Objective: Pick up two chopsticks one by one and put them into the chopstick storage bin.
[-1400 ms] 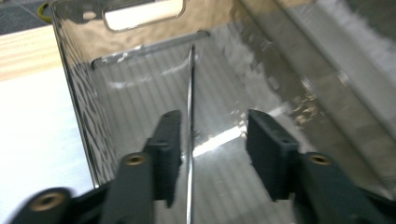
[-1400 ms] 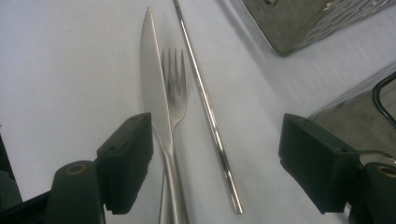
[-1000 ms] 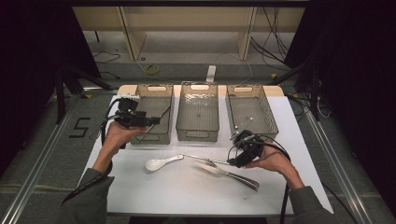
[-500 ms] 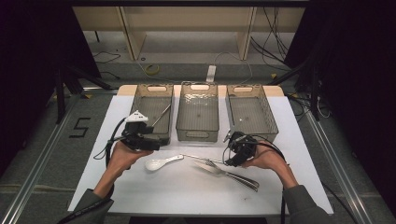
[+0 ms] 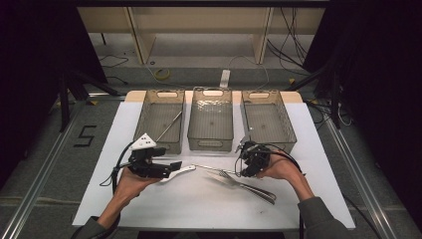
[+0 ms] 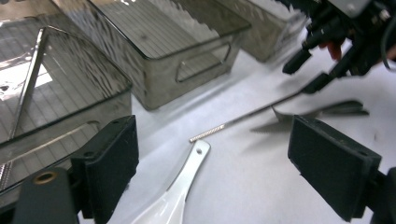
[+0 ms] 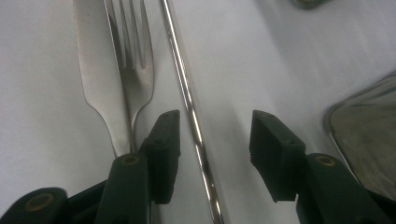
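Note:
A white spoon (image 6: 180,193) lies on the white table, its handle between the wide-open jaws of my left gripper (image 6: 219,154), which touch nothing. From above, that left gripper (image 5: 171,168) points right at the spoon (image 5: 185,171). A thin metal chopstick (image 7: 186,88) runs between the pads of my right gripper (image 7: 215,140). Its jaws have just been closing and stand apart from the chopstick on both sides. A fork (image 7: 135,60) and a knife (image 7: 93,65) lie just left of it. My right gripper (image 5: 244,168) sits low over the chopstick (image 5: 211,168).
Three clear grey bins stand in a row at the back: left bin (image 5: 144,117) with a metal chopstick (image 5: 169,125) leaning inside, middle bin (image 5: 211,144), right bin (image 5: 286,127). The fork and knife (image 5: 244,184) lie diagonally at centre right.
My left hand has moved right and down from beside the left bin to the spoon. My right gripper's jaws have narrowed around the chopstick.

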{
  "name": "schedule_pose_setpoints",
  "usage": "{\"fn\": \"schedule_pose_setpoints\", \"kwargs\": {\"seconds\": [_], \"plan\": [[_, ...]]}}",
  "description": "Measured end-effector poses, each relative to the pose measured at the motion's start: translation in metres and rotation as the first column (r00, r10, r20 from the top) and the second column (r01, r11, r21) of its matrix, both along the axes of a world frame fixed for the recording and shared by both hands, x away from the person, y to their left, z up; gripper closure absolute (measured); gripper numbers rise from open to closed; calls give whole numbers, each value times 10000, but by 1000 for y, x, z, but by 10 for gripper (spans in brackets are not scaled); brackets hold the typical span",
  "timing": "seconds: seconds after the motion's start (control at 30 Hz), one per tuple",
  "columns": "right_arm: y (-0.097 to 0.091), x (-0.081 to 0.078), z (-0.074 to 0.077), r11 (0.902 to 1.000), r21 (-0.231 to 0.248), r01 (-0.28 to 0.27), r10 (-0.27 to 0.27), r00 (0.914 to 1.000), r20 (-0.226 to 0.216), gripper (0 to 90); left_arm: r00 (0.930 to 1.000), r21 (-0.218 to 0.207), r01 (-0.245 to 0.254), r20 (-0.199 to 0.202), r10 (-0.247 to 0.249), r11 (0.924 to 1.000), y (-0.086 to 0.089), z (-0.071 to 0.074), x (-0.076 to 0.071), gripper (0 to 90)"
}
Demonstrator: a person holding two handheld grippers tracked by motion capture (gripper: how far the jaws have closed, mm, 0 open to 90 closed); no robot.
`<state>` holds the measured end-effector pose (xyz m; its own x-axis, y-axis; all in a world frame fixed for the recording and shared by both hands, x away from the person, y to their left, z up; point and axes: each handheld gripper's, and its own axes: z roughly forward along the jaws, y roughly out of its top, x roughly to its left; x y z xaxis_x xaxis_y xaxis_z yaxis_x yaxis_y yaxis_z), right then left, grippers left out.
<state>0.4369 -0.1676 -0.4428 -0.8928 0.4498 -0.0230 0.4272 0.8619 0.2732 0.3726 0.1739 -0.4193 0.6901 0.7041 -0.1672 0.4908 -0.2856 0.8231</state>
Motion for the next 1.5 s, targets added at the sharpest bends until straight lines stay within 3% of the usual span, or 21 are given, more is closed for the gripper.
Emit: {"fn": "schedule_pose_setpoints", "kwargs": {"seconds": [0.2, 0.5, 1.07, 1.5], "plan": [[2, 2, -5, 9996, -233, -169, 160, 9993, -350, 607, 10000, -137, -38, 19, 38, 9999, 0, -2, -6, 158], [7, 1, -7, 9985, -420, -348, 325, 9981, -531, 662, 9999, 78, -9, 153, 8, 10000, -3, -3, -8, 158], [11, 0, -12, 9943, -966, -456, 398, 9974, -607, 791, 9998, 118, 79, 164, -81, 9999, -4, -3, -8, 159], [12, 2, -12, 9891, -1058, -1027, 959, 9931, -681, 850, 9998, 52, 118, 186, -119, 9999, -4, -2, -8, 160]]}}
